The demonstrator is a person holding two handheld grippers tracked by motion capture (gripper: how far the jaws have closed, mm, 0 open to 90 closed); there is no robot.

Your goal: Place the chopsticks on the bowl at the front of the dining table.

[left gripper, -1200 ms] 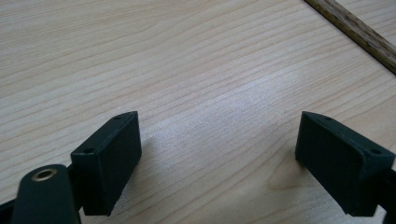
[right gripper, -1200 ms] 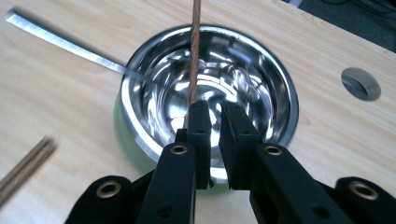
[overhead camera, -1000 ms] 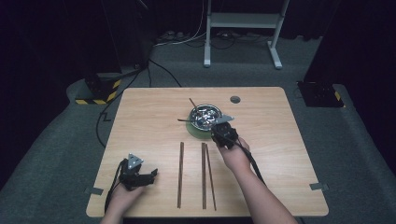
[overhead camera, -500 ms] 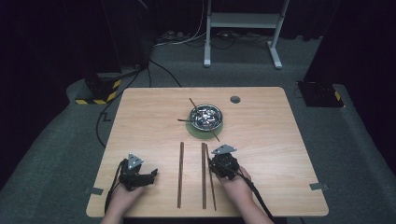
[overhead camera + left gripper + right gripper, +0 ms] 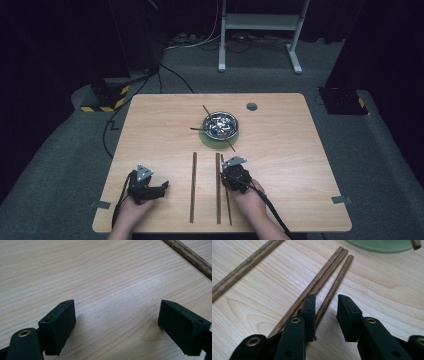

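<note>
The right tongs (image 5: 325, 315) sit low over the three thin brown wooden chopsticks (image 5: 329, 277) in the middle of the right gripper view; they have just been closing a little, but nothing is pinched and one stick lies in the gap, so I think the next move is to go down and squeeze it. The left tongs (image 5: 117, 325) rest wide open and empty at the lower left of the high view. The pale wooden surface (image 5: 310, 150) also holds a shiny metal bowl (image 5: 220, 125) on a green round mat (image 5: 382, 246), with dark grey carpet (image 5: 380, 165) around it.
</note>
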